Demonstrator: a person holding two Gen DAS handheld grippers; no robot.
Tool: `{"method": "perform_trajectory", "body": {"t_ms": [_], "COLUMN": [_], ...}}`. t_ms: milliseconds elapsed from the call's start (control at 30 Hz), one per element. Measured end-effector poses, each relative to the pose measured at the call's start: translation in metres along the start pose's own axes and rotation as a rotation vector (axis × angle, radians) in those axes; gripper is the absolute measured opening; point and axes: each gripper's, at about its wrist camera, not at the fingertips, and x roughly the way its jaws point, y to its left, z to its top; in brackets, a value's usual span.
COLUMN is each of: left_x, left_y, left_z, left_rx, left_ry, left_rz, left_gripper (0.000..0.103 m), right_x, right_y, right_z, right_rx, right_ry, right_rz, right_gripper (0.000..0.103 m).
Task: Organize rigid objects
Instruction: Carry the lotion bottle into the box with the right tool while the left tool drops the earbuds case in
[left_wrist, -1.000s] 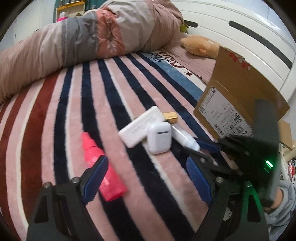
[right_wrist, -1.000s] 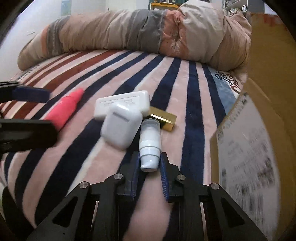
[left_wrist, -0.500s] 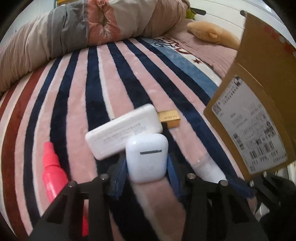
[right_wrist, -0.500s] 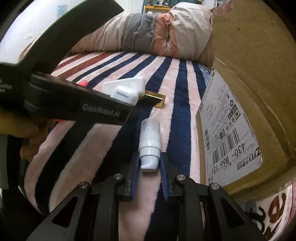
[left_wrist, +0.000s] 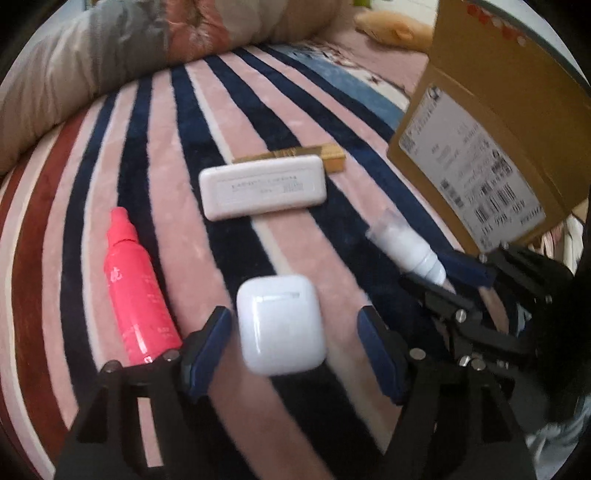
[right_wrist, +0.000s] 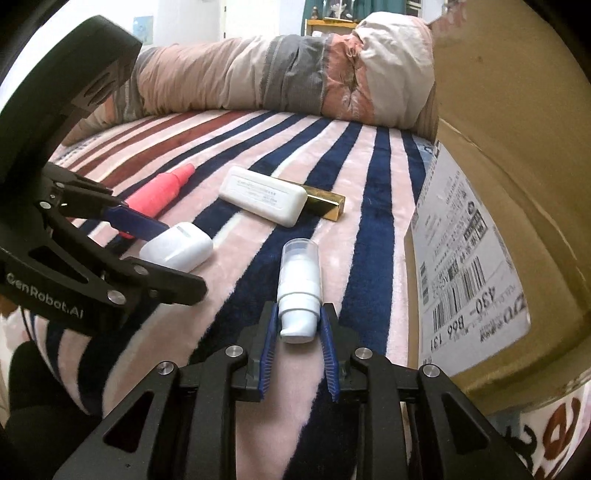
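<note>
A white earbud case (left_wrist: 280, 325) lies on the striped blanket between the fingers of my left gripper (left_wrist: 295, 343), which is open and not touching it; it also shows in the right wrist view (right_wrist: 177, 249). My right gripper (right_wrist: 298, 332) is shut on a small white pump bottle (right_wrist: 299, 291), seen too in the left wrist view (left_wrist: 406, 251). A white power bank (left_wrist: 262, 192) lies over a gold bar-shaped box (left_wrist: 332, 157). A pink spray bottle (left_wrist: 136, 291) lies at the left.
An open cardboard box (right_wrist: 498, 221) with a shipping label stands at the right on the bed. A rolled quilt (right_wrist: 277, 74) lies across the back. A stuffed toy (left_wrist: 391, 29) sits far back by the white headboard.
My left gripper was closed around the earbud case and has opened, and the case now lies apart from the power bank. My right gripper stays shut on the pump bottle.
</note>
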Motion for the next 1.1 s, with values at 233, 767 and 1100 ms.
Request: {"method": "perform_trajectory", "body": {"t_ms": [233,767,1100], "left_x": [-0.003,-0.006,-0.04], "left_y": [0.005,0.007,-0.009], "left_z": [-0.021,-0.04,-0.02], "left_rx": [-0.027,-0.051,-0.021], "left_ry": [-0.086,-0.118,-0.149], "left_rz": [0.041,0.041,0.025], "left_gripper": [0.04,0.04,0.04], "right_x": [0.009,-0.122,-0.122], "right_y": [0.009,0.012,-0.148], "right_z": [0.01,0.08,0.098], "right_rx": [-0.047,-0.083,0.093], "right_ry": [-0.019,-0.231,-0.034], "right_rz": [-0.05,0.094,-0.16], "right_gripper": [0.026,0.02,0.029]}}
